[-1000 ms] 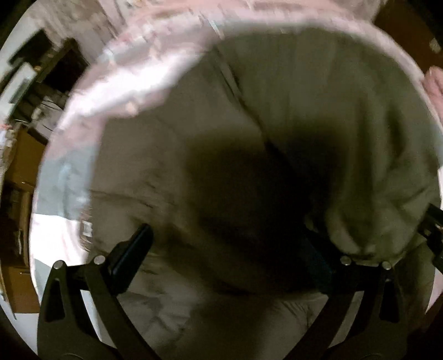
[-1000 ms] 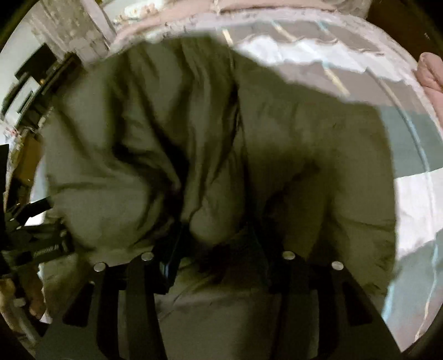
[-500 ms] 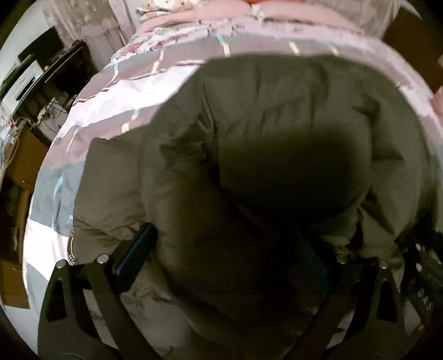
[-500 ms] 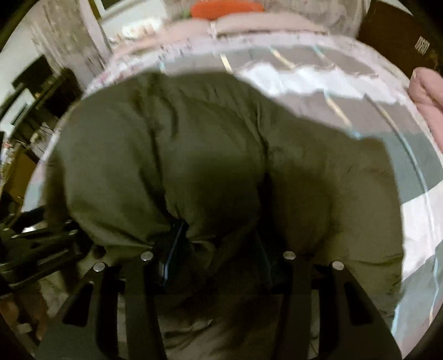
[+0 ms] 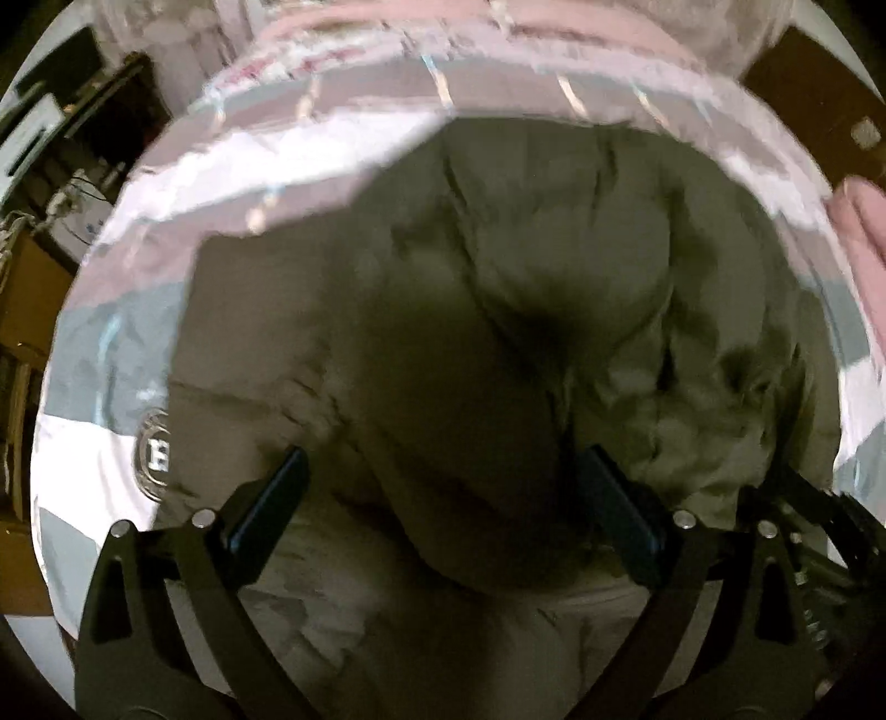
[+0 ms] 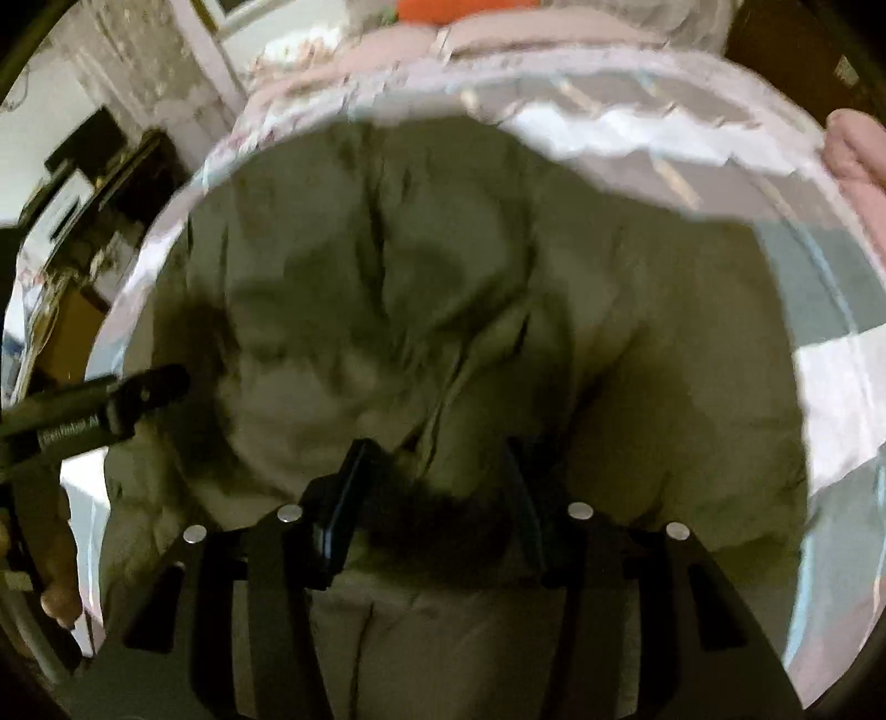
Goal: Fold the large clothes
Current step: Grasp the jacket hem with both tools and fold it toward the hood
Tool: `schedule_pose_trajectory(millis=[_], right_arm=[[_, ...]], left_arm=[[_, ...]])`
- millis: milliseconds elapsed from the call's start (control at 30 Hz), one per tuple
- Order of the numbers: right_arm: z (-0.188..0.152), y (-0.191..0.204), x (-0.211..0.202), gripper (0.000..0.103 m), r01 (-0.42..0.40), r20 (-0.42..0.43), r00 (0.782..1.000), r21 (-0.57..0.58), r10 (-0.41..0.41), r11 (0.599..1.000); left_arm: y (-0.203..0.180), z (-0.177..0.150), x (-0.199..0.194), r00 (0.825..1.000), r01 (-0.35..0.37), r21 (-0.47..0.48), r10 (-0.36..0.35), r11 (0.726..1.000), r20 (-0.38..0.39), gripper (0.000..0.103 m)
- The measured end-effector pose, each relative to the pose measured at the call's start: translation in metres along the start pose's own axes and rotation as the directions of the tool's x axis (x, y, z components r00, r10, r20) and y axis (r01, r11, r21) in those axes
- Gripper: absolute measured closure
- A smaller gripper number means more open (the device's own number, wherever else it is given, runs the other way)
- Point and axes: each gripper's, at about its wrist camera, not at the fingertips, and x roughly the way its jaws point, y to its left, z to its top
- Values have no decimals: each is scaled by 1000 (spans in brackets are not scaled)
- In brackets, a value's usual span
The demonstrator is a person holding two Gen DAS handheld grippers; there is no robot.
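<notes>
A large olive-green padded jacket (image 5: 526,332) lies bunched on a bed with a pink, white and grey striped cover (image 5: 266,149). A round badge (image 5: 152,454) shows on its left sleeve. My left gripper (image 5: 443,498) has its jaws wide apart, with a fold of the jacket bulging between them. My right gripper (image 6: 437,487) is closed on a fold of the jacket (image 6: 443,310) near its lower edge. The left gripper's fingers (image 6: 138,393) show at the left of the right wrist view.
Dark wooden furniture (image 5: 66,144) stands left of the bed. A pink pillow (image 6: 858,160) lies at the right edge. An orange thing (image 6: 459,8) sits at the head of the bed. A dark headboard (image 5: 819,105) is at the far right.
Both grippers carried the jacket's fold forward and down over the rest of it. More of the bed cover shows beyond it now. The left jaws stay wide apart.
</notes>
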Motion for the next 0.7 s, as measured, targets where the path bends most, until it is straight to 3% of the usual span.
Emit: schedule_pose_trajectory(millis=[133, 267, 400, 533, 700], right_arm=[[2, -3, 33, 49, 14, -36, 999, 6, -14, 1000], [5, -1, 47, 48, 32, -19, 999, -33, -32, 999], [7, -8, 33, 47, 9, -32, 999, 15, -9, 1000], [-5, -10, -1, 46, -14, -44, 999, 48, 16, 999], [-20, 1, 6, 46, -16, -87, 996, 11, 17, 1000]], left_arm=[[-20, -8, 50, 989, -63, 85, 73, 994, -125, 2], [-23, -5, 65, 989, -72, 93, 83, 993, -125, 2], [-14, -5, 51, 989, -43, 46, 49, 998, -136, 2], [-7, -10, 18, 995, -40, 51, 44, 998, -84, 2], [-15, -23, 9, 996, -45, 135, 54, 990, -66, 2]])
